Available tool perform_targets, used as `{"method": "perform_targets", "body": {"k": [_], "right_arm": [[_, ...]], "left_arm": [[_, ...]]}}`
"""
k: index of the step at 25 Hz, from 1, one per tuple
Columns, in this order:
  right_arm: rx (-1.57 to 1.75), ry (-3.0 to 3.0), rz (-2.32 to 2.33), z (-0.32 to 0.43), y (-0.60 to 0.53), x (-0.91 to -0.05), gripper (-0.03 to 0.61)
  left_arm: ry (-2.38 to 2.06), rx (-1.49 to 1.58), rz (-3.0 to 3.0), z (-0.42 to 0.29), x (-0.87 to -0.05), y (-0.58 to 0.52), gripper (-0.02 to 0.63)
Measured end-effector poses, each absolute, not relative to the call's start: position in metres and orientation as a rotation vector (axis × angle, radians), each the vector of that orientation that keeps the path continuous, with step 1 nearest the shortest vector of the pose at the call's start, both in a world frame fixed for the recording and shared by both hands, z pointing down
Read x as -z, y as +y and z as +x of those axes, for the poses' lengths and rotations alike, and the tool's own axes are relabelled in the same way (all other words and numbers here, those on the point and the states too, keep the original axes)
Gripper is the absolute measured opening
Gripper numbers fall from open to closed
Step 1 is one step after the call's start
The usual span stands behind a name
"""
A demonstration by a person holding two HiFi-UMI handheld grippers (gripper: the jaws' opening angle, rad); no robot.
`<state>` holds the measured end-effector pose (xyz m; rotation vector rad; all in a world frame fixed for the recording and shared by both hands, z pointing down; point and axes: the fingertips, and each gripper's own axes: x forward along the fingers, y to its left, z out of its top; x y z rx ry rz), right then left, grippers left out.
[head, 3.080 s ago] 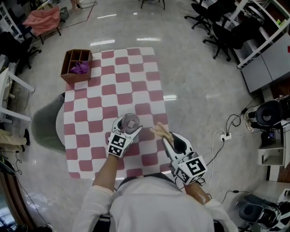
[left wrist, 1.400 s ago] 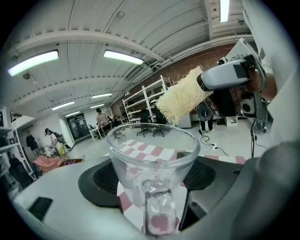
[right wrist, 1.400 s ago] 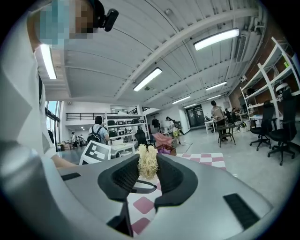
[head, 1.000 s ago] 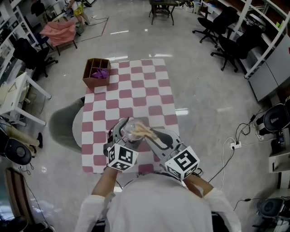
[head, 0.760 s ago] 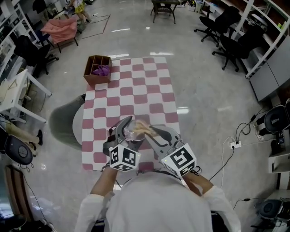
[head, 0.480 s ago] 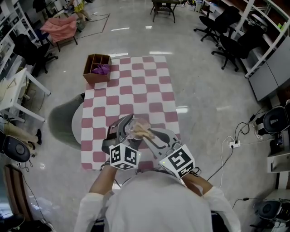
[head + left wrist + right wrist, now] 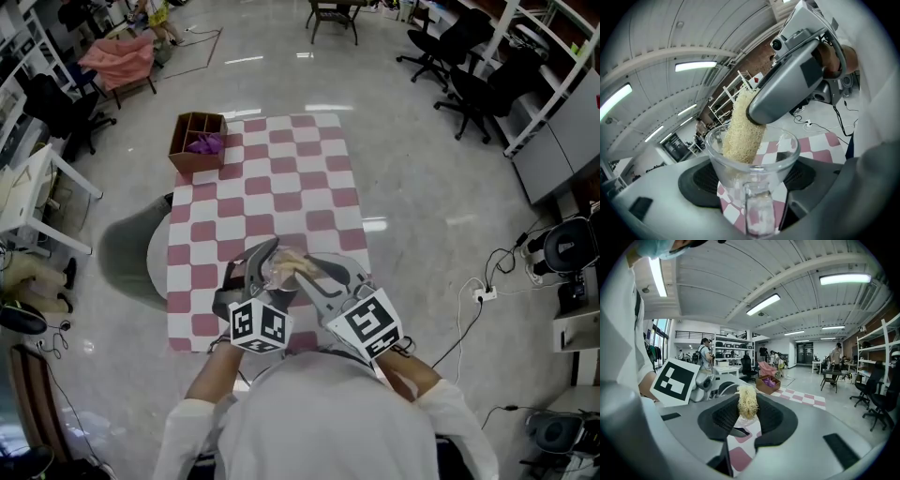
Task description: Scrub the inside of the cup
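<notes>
Left gripper view: left hand-held gripper (image 7: 754, 182) clamped on glass cup (image 7: 774, 161); right hand-held gripper (image 7: 747, 420) clamps loofah (image 7: 742, 129), tip inside cup.

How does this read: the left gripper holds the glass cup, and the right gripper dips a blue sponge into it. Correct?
Not quite: it is no blue sponge. The left gripper view shows a pale, straw-coloured loofah, held by the right gripper, dipping into the glass cup that the left gripper holds.
</notes>
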<state>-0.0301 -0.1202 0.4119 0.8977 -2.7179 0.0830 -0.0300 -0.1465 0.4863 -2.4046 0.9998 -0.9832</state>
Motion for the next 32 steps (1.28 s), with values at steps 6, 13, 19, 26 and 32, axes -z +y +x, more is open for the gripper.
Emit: {"method": "perform_targets", "body": {"k": [6, 13, 19, 26, 32], "right_arm": [[-0.050, -2.641, 0.891, -0.026, -0.117, -0.423, 0.115], [-0.099, -2.670, 0.816, -0.038, -0.103, -0.426, 0.114], [-0.043, -2.674, 0.856, -0.034, -0.117, -0.413, 0.114], [-0.056, -2.613, 0.872, -0.021, -0.113, -0.424, 0.114], [-0.125, -2.676, 0.796, -0.030, -0.099, -0.424, 0.114]], "left_arm": [[1.011, 1.006, -2.366, -0.034, -0.483, -0.152, 0.379], [1.000, 1.033, -2.351, -0.035, -0.488, -0.151, 0.379], [0.979, 1.048, -2.343, -0.030, -0.493, -0.144, 0.379], [1.014, 1.052, -2.313, -0.035, -0.488, -0.148, 0.379], [0.998, 1.079, -2.301, -0.032, -0.493, -0.147, 0.379]]}}
